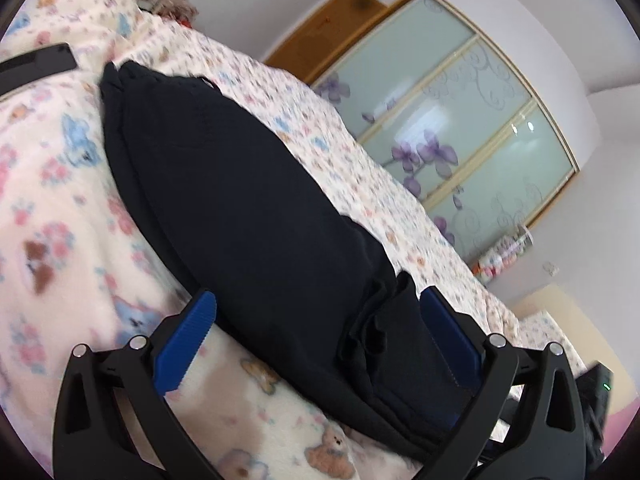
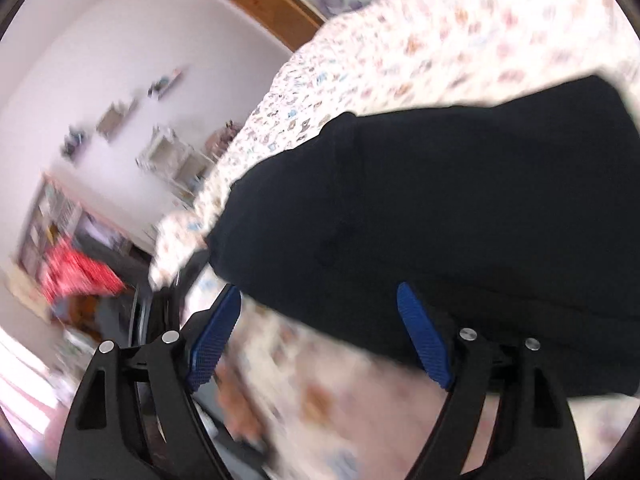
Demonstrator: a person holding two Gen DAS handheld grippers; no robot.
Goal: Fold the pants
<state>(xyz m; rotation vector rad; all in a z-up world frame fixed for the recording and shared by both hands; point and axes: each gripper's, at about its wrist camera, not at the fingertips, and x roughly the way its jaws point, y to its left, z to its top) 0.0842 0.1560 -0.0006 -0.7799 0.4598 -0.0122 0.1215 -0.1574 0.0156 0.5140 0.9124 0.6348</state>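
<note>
Bed cover (image 1: 60, 208): a cream fleece blanket printed with bears and flowers spreads beneath and beyond both grippers.
Wardrobe (image 1: 472, 120): frosted sliding doors with purple blossoms stand far ahead and to the right of the left gripper.
Pants (image 1: 248, 208): dark and folded into a long band, they stretch away from the left gripper across the blanket; the near end bunches between its fingers. In the right wrist view the pants (image 2: 460, 200) lie ahead and to the right.
Left gripper (image 1: 316, 336): jaws spread wide, cloth between them, neither blue pad visibly pressing.
Right gripper (image 2: 320, 332): jaws wide apart, holding nothing; the pants' edge sits just behind its right finger, blanket between the pads.
</note>
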